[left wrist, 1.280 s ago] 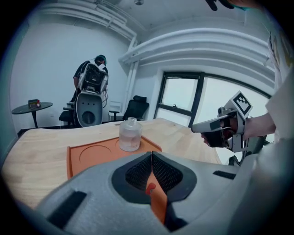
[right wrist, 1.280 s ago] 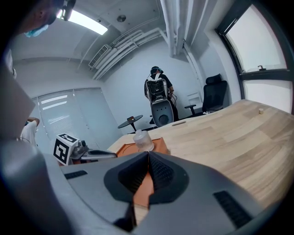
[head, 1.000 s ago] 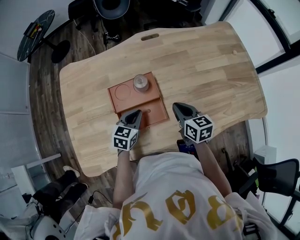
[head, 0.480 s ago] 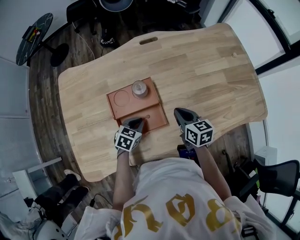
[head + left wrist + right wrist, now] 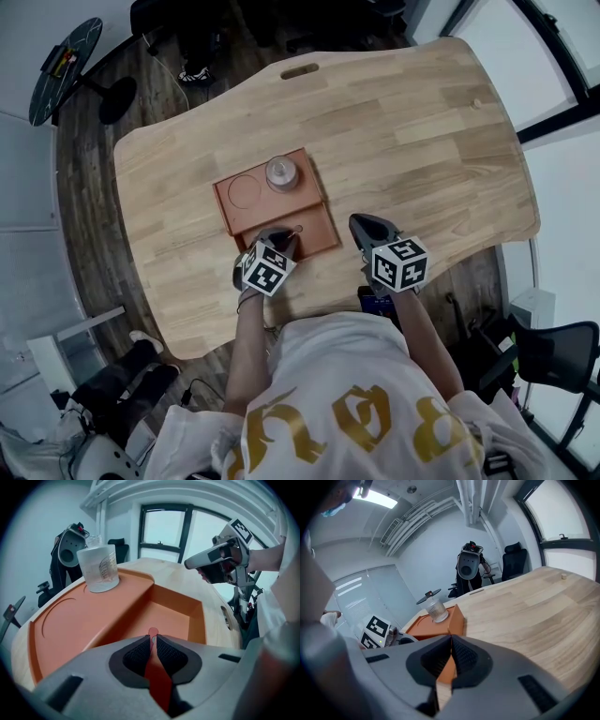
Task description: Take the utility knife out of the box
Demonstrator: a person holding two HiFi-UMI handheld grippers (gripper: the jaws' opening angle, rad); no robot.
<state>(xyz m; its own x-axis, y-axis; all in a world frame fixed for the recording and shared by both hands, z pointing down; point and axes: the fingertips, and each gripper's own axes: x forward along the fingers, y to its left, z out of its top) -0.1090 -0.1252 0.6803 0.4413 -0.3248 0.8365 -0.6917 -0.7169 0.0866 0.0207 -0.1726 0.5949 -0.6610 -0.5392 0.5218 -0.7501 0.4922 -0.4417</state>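
The orange box (image 5: 225, 202) lies on the wooden table (image 5: 403, 122); its near half is a sunken compartment (image 5: 173, 613). My left gripper (image 5: 281, 236) points steeply down into that compartment. Its jaws (image 5: 151, 637) stand almost together and are just beginning to part. A narrow red strip with a rounded end (image 5: 152, 632), apparently the utility knife, shows in the slit and just past the tips. Whether the pads touch it I cannot tell. My right gripper (image 5: 361, 223) hovers over bare wood right of the box, its jaws (image 5: 451, 641) shut and empty.
A clear glass jar (image 5: 282, 173) stands on the box's raised far half beside a round recess (image 5: 245, 191). The table's front edge runs just below both grippers. Office chairs and a round side table (image 5: 66, 66) stand on the floor beyond.
My left gripper has sunk, tipped steeper and rolled, and its tips now reach into the box's near compartment. The right gripper has dropped slightly.
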